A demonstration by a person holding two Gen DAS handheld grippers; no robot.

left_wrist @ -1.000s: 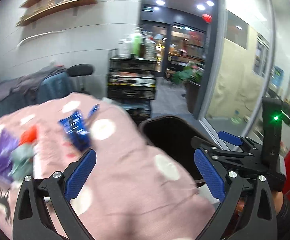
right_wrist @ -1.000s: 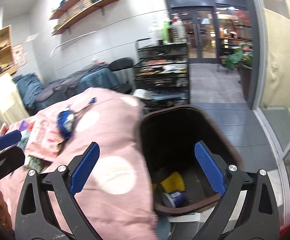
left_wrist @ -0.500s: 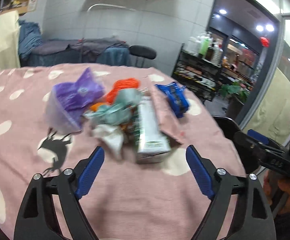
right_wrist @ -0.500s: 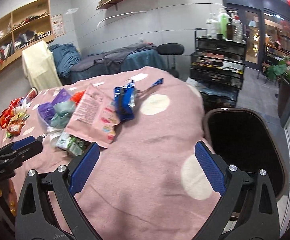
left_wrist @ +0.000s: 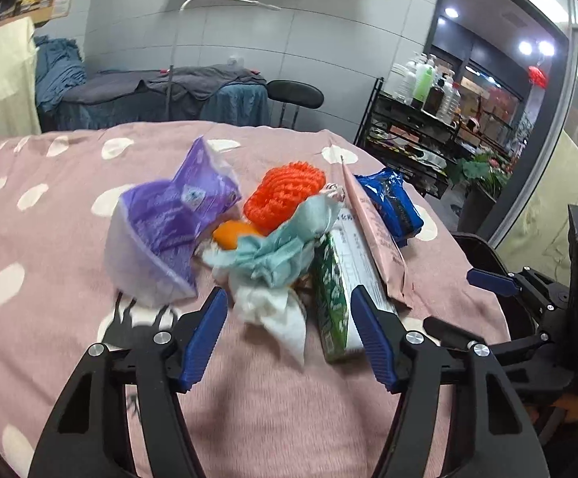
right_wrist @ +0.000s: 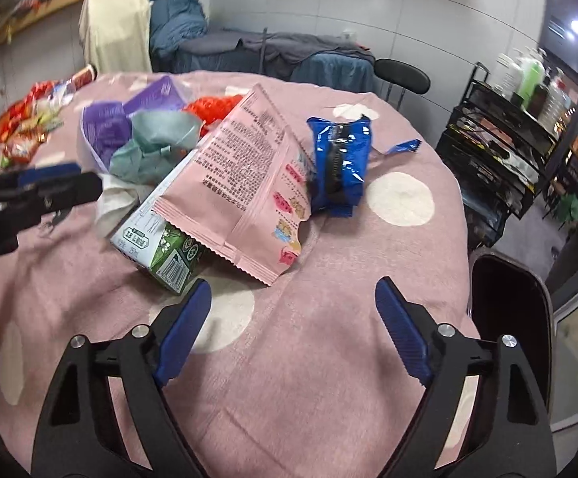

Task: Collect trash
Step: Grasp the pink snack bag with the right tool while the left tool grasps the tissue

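Trash pile [left_wrist: 289, 239] heaped on pink cloth [left_wrist: 49, 239]. Left gripper [left_wrist: 289, 326] unclenched, closing around white tissue [left_wrist: 273, 310] (no contact yet). Right gripper [right_wrist: 289, 318] unclenched, closing, empty, short of pink wrapper [right_wrist: 245, 183].

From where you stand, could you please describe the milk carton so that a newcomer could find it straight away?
On the pink, white-dotted tablecloth lies a heap of trash. At its near edge the green and white rectangular milk carton lies on its side, half under the flat pink snack bag. It is the heap's only stiff box; its neighbours are crumpled tissue, wrappers and bags.
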